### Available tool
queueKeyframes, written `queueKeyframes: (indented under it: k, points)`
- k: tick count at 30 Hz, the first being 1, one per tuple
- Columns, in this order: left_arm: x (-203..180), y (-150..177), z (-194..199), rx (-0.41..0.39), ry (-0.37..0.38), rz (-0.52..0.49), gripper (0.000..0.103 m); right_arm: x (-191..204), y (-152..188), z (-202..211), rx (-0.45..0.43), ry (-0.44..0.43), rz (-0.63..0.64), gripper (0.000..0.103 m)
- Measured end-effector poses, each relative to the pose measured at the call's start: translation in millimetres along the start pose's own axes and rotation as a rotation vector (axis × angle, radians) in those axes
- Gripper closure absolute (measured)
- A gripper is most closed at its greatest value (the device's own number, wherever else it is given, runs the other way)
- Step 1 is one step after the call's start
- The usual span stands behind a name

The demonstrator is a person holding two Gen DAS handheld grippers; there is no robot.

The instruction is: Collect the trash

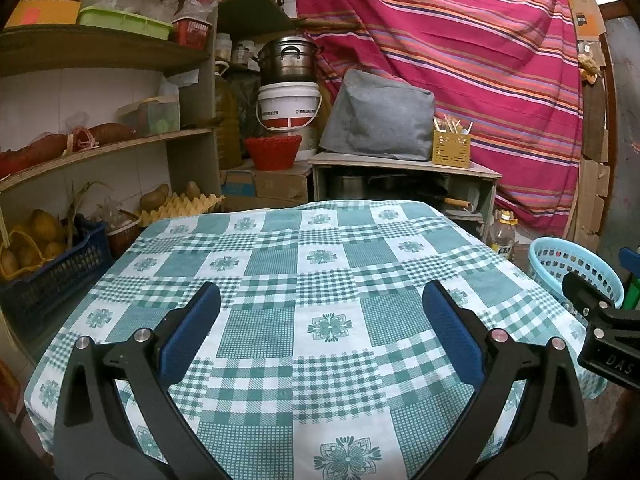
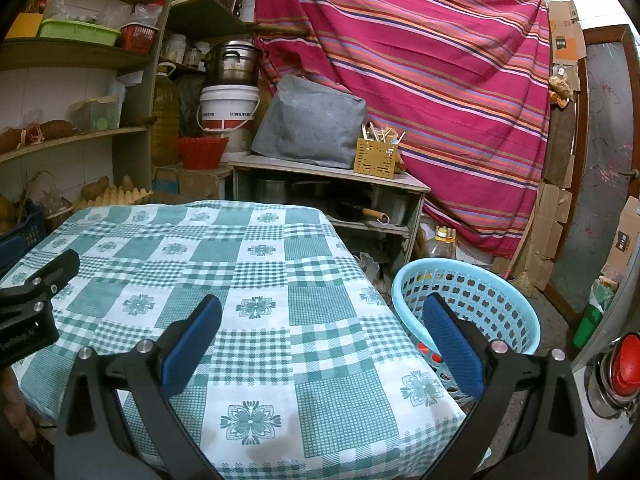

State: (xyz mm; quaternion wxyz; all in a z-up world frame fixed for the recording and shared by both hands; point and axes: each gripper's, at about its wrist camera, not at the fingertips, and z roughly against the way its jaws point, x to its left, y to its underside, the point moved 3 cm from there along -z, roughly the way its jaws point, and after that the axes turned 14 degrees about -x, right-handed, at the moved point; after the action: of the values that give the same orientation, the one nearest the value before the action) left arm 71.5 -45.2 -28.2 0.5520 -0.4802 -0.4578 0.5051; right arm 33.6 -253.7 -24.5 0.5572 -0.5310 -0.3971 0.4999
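A table under a green and white checked cloth fills the middle of both views; I see no loose trash on it. My left gripper hangs open above the cloth's near half, nothing between its blue pads. My right gripper is open too, over the table's right edge, its right finger in front of a light blue perforated basket on the floor. Something red lies inside the basket. Each gripper shows at the edge of the other's view.
Wooden shelves with produce and crates stand to the left. Behind the table are a low cabinet with a grey cover and a yellow utensil holder, a white bucket and a striped pink curtain. Cardboard leans at right.
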Motion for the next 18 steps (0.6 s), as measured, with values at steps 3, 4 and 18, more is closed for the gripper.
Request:
queueKeyframes:
  k: [3,4,18]
  points:
    - [0.6,0.2,-0.2,0.0,0.0,0.002,0.005,-0.3,0.2,-0.1,0.001,0.0,0.002,0.005]
    - [0.6,0.3,-0.1,0.0,0.0,0.001,0.005,0.0,0.1,-0.1,0.001,-0.001,0.001,0.005]
    - [1.0,1.0,0.0,0.003,0.002,0.005,0.005,-1.2,-0.4,-0.2,0.001,-0.001,0.002,0.005]
